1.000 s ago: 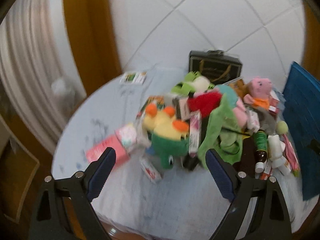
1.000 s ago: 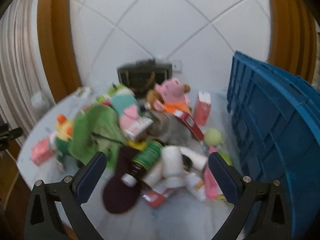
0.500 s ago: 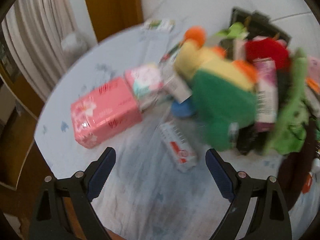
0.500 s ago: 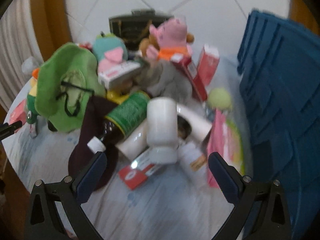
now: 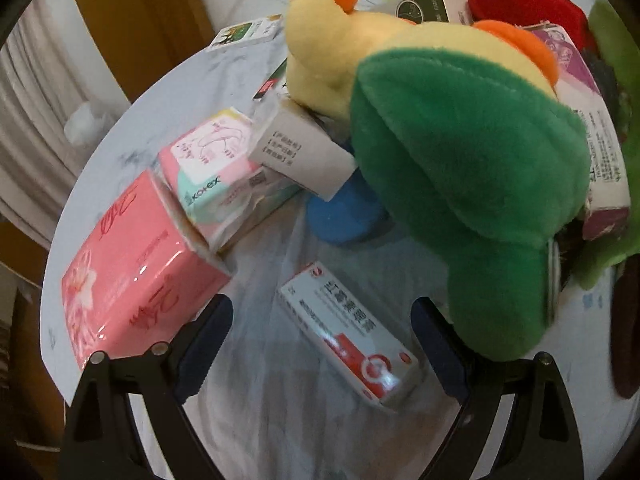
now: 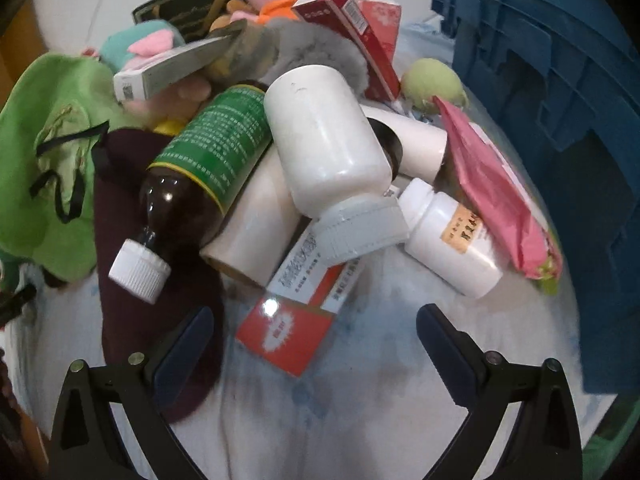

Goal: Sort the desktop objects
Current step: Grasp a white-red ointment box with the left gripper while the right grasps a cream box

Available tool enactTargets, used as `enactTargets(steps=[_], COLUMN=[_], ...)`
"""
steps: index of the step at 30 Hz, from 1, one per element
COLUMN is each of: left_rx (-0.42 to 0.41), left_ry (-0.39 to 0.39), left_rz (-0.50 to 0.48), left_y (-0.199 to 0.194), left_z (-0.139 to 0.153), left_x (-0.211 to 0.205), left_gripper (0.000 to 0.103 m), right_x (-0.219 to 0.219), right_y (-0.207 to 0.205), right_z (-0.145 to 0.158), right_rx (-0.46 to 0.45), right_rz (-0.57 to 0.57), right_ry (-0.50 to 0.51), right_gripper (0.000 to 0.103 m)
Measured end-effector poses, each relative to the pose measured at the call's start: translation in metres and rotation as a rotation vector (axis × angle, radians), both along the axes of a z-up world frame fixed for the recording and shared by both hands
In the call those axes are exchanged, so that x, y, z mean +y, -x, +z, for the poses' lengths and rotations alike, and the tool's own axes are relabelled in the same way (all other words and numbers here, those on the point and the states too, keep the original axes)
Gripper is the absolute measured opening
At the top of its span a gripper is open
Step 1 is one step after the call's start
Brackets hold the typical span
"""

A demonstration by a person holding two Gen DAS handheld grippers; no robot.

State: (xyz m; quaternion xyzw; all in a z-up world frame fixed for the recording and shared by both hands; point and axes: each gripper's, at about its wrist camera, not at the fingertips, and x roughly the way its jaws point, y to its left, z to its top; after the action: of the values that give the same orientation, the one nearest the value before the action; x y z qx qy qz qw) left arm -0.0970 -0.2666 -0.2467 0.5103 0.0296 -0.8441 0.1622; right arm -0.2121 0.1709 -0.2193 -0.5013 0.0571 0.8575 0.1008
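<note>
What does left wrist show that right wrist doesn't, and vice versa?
Left wrist only: glossy pink tissue pack, white-and-red medicine box lying between the closing jaws of the left gripper, green-and-yellow plush toy.
Right wrist only: brown glass bottle with green label, large white plastic bottle, blue plastic crate, right gripper open.
Both: the white cloth-covered table, green fabric pouch.

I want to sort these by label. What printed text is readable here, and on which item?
"Kotex": pink-and-teal pack.
Red-and-white carton: print blurred.
Pink tissue pack: script unreadable.
Green-labelled brown bottle, small white bottle, red-and-white box: too small or blurred.
</note>
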Motion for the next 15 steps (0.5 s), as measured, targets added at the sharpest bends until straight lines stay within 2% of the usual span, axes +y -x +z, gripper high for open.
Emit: enactTargets(steps=[1,3,5,6,7,10,15], left_rx=[0.0,0.005,-0.005,-0.005,-0.004,-0.013,-0.01], left_ry=[-0.015,-0.057,-0.096,-0.118,-0.135,-0.145,-0.163], left_rz=[-0.003,0.009,0.025,0.034,0.044,0.084,0.143], left_y=[-0.001,-0.001,-0.004,-0.006,-0.007,-0.013,-0.027], left_z=[-0.001,0.003,0.004,0.005,0.005,0.008,0.01], left_x=[-0.001,-0.004,-0.005,-0.005,-0.005,0.001,0.02], left_gripper=[0.078,0.071,0.061,0.051,0.043,0.027,0.027], right_x=[0.0,0.003,0.005,0.007,0.009,0.019,0.035], right_y=[0.001,0.004,0.008,0.01,0.011,0.009,-0.006], right_z=[-0.001,-0.006,-0.01,-0.012,-0.014,-0.013,-0.01], right_rx=[0.006,-0.001,-0.026,-0.044,-0.072,-0.137,-0.235], right_rz=[-0.013,-0.03,-0.016,-0.012,-0.001,0.035,0.172], right_ry=[-0.009,-0.002,0.019,0.023,0.029,0.043,0.033], right_gripper=[0.094,0.063,0.06,0.052,0.049,0.046,0.045])
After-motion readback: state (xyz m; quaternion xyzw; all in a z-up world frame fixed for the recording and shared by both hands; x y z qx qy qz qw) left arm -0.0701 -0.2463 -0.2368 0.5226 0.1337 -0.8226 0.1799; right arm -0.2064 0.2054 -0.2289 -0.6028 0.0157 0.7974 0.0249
